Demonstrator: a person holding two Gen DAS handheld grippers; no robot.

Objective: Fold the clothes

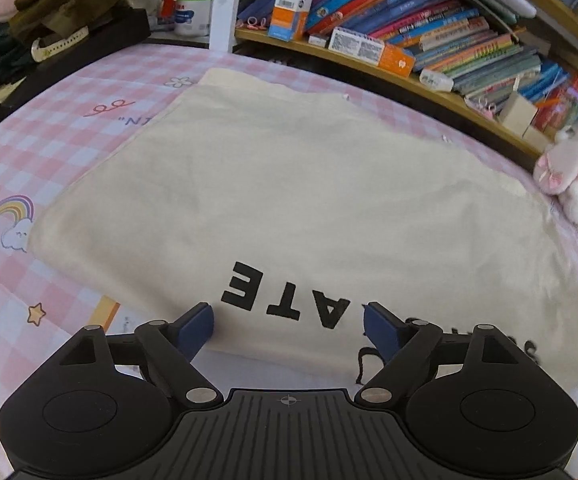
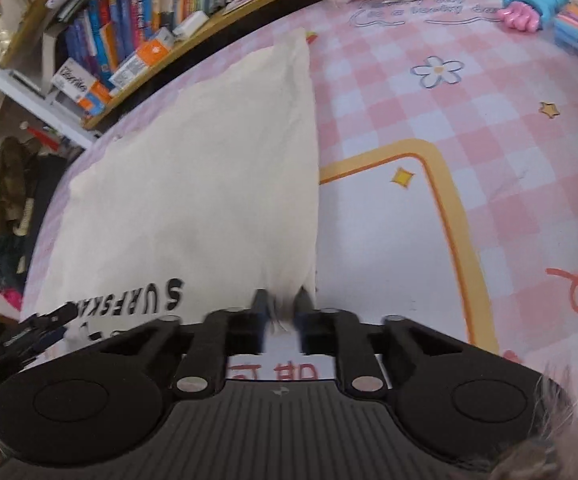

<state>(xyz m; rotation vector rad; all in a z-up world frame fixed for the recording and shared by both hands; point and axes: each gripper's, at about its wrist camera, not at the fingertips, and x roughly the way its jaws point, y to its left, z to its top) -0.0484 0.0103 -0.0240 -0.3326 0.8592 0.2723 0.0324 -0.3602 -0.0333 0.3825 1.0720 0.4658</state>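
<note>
A cream garment [image 1: 289, 184] with black printed letters lies spread on the pink checked cloth [image 1: 49, 148]. My left gripper [image 1: 289, 324] hovers open over its near edge, blue pads apart on either side of the letters, nothing between them. In the right wrist view the same cream garment [image 2: 193, 184] stretches away from me. My right gripper [image 2: 283, 308] is shut on the garment's near right corner, a bit of cloth pinched between the narrow fingers. The left gripper [image 2: 37, 328] shows as a dark blur at the lower left.
A wooden bookshelf [image 1: 429, 36] full of books runs along the far side. A pink plush toy [image 1: 577, 176] sits at the right. Dark clothes and a box [image 1: 57, 20] are piled at the far left. Pink and blue toys [image 2: 537, 8] lie at the right view's far corner.
</note>
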